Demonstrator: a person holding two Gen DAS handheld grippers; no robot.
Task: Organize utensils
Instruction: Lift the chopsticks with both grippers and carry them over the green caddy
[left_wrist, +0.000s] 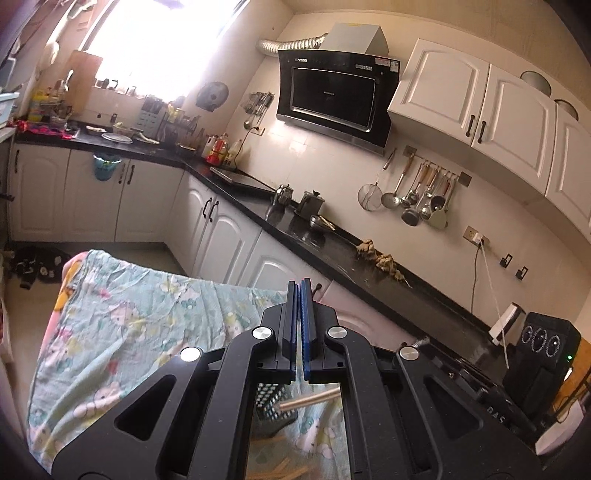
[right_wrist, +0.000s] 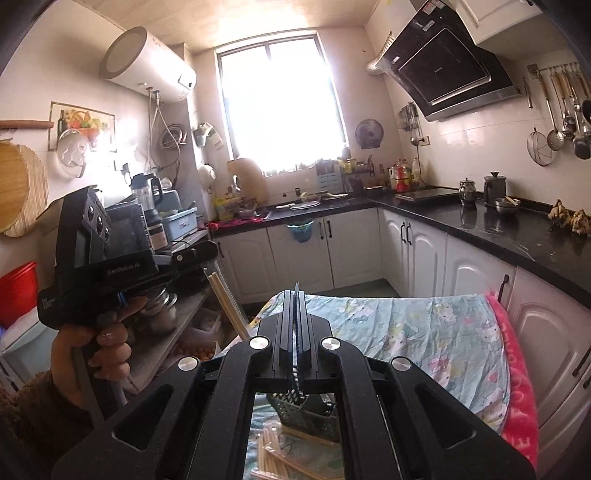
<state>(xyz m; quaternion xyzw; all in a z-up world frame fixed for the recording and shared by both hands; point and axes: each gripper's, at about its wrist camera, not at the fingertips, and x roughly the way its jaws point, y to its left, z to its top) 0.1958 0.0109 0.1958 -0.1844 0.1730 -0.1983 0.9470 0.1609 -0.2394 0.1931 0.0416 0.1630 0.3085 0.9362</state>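
Observation:
My left gripper (left_wrist: 300, 286) is shut, its blue pads pressed together with nothing between them, raised above the table with the floral cloth (left_wrist: 122, 325). Through its frame I see a black perforated basket (left_wrist: 267, 400) with a wooden chopstick (left_wrist: 308, 400) leaning out of it. My right gripper (right_wrist: 297, 293) is also shut and holds nothing. Below it stands the same basket (right_wrist: 295, 415), and a pair of chopsticks (right_wrist: 225, 306) leans out to the left. Several loose chopsticks (right_wrist: 273, 456) lie on the cloth. A hand (right_wrist: 107, 343) holds the left gripper (right_wrist: 212, 253) at the left.
A black counter (left_wrist: 332, 254) with white cabinets runs along the wall, bearing metal pots (left_wrist: 310, 203) and ginger roots (left_wrist: 380, 258). Ladles and a strainer hang on a wall rail (left_wrist: 417, 199). A metal shelf with appliances (right_wrist: 155, 229) stands left of the table.

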